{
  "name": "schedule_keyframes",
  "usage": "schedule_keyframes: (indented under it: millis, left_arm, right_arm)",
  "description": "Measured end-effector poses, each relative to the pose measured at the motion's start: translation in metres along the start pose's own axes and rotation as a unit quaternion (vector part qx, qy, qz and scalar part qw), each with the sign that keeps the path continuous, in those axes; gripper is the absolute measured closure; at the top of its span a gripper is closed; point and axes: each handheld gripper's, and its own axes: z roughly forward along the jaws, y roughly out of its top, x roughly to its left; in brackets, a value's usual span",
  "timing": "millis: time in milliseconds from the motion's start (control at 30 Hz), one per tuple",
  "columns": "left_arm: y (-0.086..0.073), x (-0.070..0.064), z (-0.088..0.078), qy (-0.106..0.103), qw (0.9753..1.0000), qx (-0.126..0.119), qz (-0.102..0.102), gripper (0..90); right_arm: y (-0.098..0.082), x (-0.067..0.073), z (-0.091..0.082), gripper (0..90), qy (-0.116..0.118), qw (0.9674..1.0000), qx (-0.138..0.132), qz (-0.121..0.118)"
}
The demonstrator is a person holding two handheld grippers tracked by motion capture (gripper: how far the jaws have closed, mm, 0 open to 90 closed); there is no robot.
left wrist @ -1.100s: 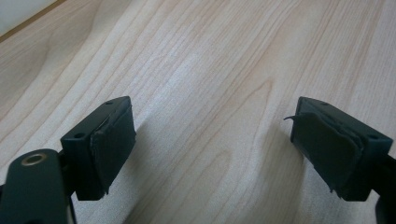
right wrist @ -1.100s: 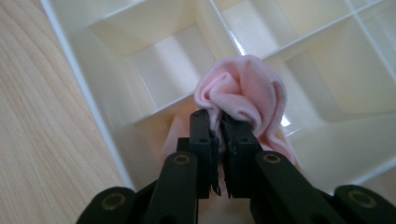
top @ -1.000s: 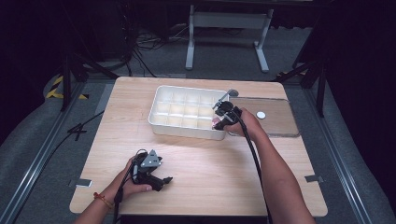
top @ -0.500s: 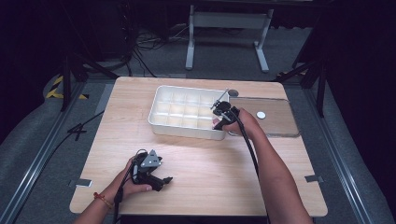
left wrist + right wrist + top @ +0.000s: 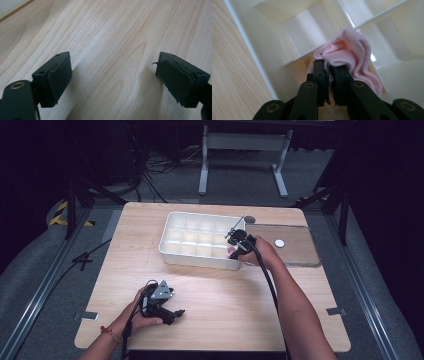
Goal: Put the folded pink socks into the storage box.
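Between the earlier high views and now, little is seen to change: the right claw (image 5: 235,239) is kept at the near right corner of the tray (image 5: 170,227), shifted only slightly, and the left claw (image 5: 167,312) is left where it was on the bench (image 5: 225,295). This is judged to mean that the cloth is being placed into a compartment and has not yet been released.

The right claw is closed on the cloth (image 5: 347,52), with a fold pinched between the jaws. The left claw (image 5: 113,80) is held open, with nothing between the jaws, just above bare wood.

The cloth is pale pink, soft and bunched into loose folds. It is draped against a divider inside the tray, at a compartment near the outer wall. The tray is white, glossy and divided into a grid; the other compartments in view appear empty.
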Motion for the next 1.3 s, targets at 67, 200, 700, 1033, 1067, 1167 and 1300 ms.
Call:
schedule_keyframes:
  millis: [67,200,700,1033,1067,1167,1300]
  left_arm:
    - [0.0,0.0,0.0,0.0,1.0,0.0,0.0,13.8]
    - [0.0,0.0,0.0,0.0,1.0,0.0,0.0,13.8]
    - [0.0,0.0,0.0,-0.001,1.0,0.001,0.001,13.8]
    - [0.0,0.0,0.0,-0.001,1.0,-0.002,-0.001,13.8]
    - [0.0,0.0,0.0,-0.002,1.0,-0.001,-0.002,13.7]
    - [0.0,0.0,0.0,-0.001,1.0,-0.002,-0.001,13.7]
    - [0.0,0.0,0.0,-0.001,1.0,-0.002,-0.001,13.7]
  right_arm:
    - [0.0,0.0,0.0,82.7,0.002,1.0,-0.002,0.001]
    - [-0.002,0.002,-0.003,79.9,-0.005,1.0,-0.007,-0.003]
    - [-0.014,0.004,-0.019,73.8,-0.008,0.9986,-0.052,-0.001]
    - [-0.019,0.011,-0.033,68.5,-0.03,0.9958,-0.086,-0.005]
    - [-0.019,0.012,-0.034,68.4,-0.033,0.9956,-0.088,-0.008]
    - [-0.019,0.015,-0.037,65.3,-0.039,0.9945,-0.096,-0.014]
    - [-0.022,0.018,-0.042,60.9,-0.045,0.9918,-0.119,-0.011]
